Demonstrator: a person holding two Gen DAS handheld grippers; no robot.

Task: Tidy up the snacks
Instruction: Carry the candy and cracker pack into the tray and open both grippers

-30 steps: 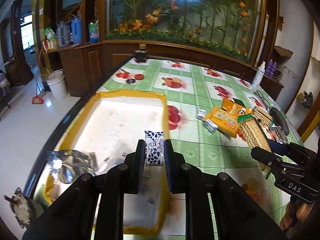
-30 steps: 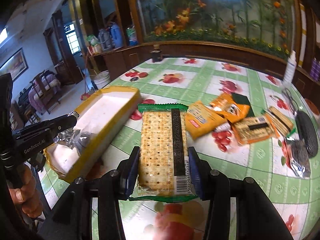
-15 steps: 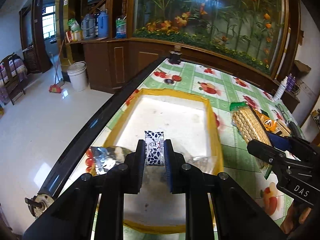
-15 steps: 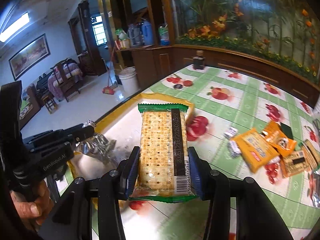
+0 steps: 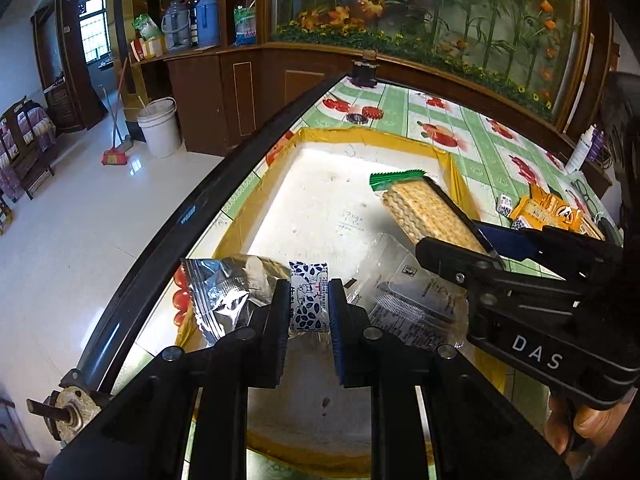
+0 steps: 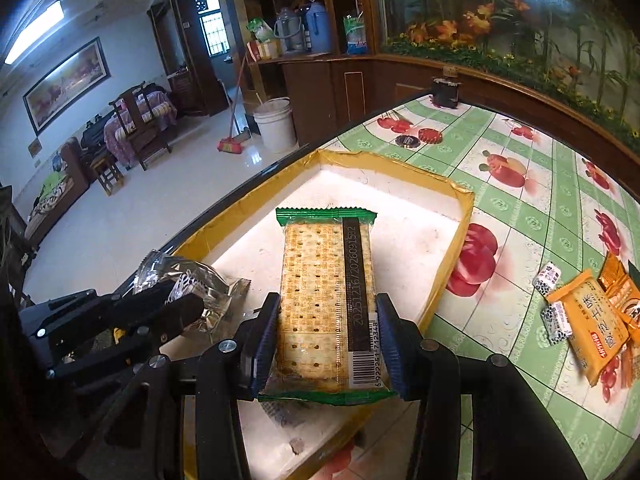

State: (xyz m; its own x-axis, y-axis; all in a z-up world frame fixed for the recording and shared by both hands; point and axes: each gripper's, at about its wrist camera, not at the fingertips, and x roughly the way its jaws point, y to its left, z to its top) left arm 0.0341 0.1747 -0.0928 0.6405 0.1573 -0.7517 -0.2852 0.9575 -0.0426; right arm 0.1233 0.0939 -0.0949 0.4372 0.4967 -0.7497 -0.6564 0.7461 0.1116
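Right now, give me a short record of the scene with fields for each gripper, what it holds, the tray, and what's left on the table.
left gripper: shut on small white candy packet with blue leaf print
right gripper: shut on green-edged clear pack of crackers, held above the tray
tray: shallow white tray with yellow taped rim, on the table
in tray: crinkled silver foil pouch, clear plastic wrapper
left on the table: orange snack packets, two small candies
table: green checked cloth with fruit prints
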